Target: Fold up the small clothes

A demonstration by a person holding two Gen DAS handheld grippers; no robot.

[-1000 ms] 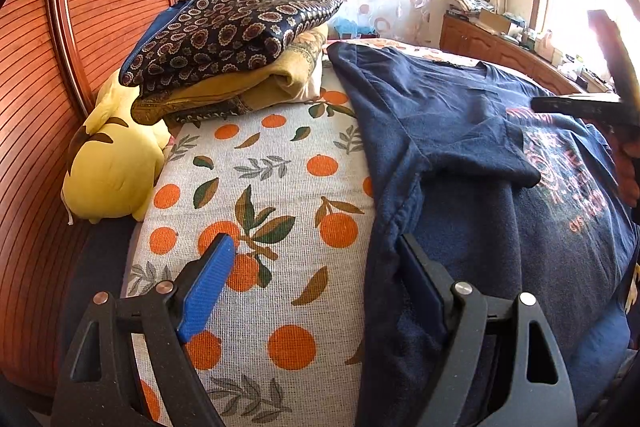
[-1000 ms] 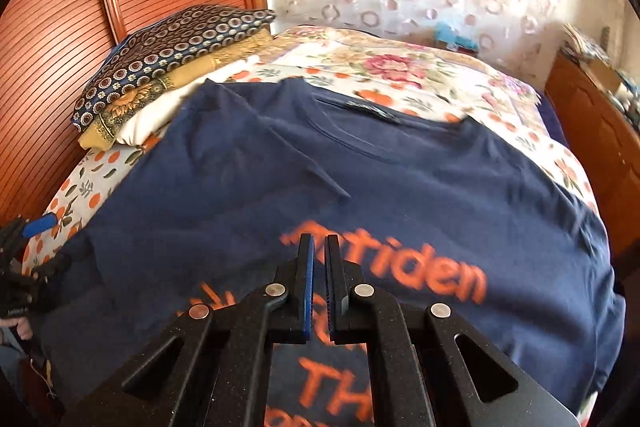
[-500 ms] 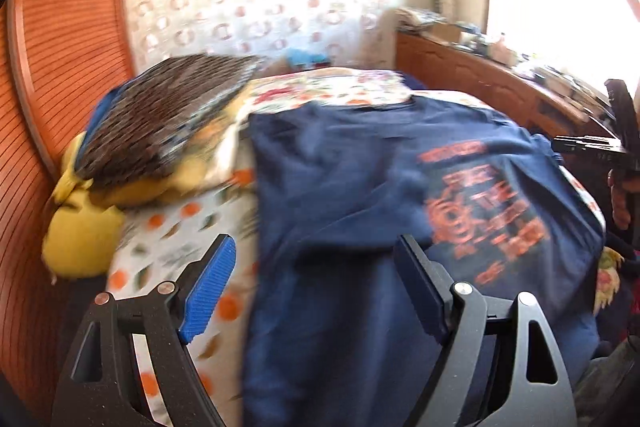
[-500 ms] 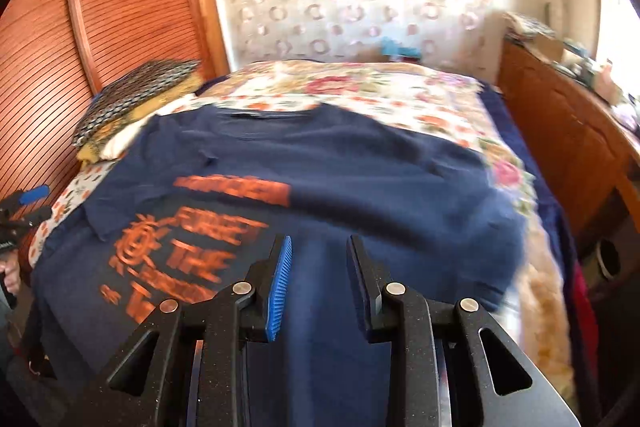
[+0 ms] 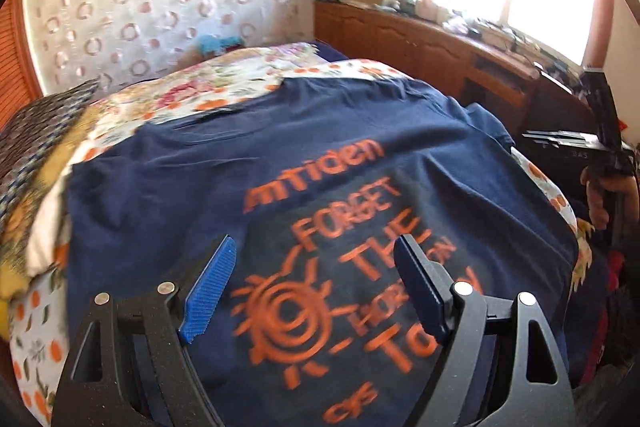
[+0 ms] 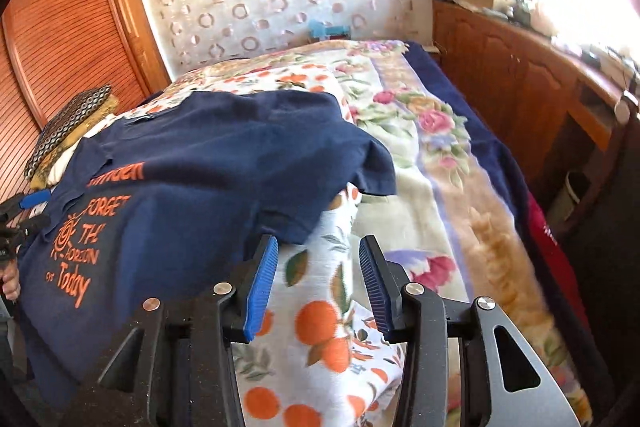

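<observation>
A navy T-shirt with orange print lies spread on the bed, print side up. My left gripper hovers open over the printed chest with nothing between its fingers. In the right wrist view the same T-shirt covers the left half of the bed, its right sleeve hanging over the orange-patterned sheet. My right gripper sits just past the shirt's right edge; its jaws are opening, with only the bedsheet below them. The right gripper also shows at the far right of the left wrist view, held by a hand.
Stacked pillows lie by the wooden headboard on the left. A floral blanket covers the bed's right side. A wooden cabinet with clutter runs under the window. The orange-print sheet is bare in front of the right gripper.
Both grippers swept to the right across the bed: the left from the shirt's left edge to over the print, the right from over the print to the right edge. The right jaws went from shut to parted.
</observation>
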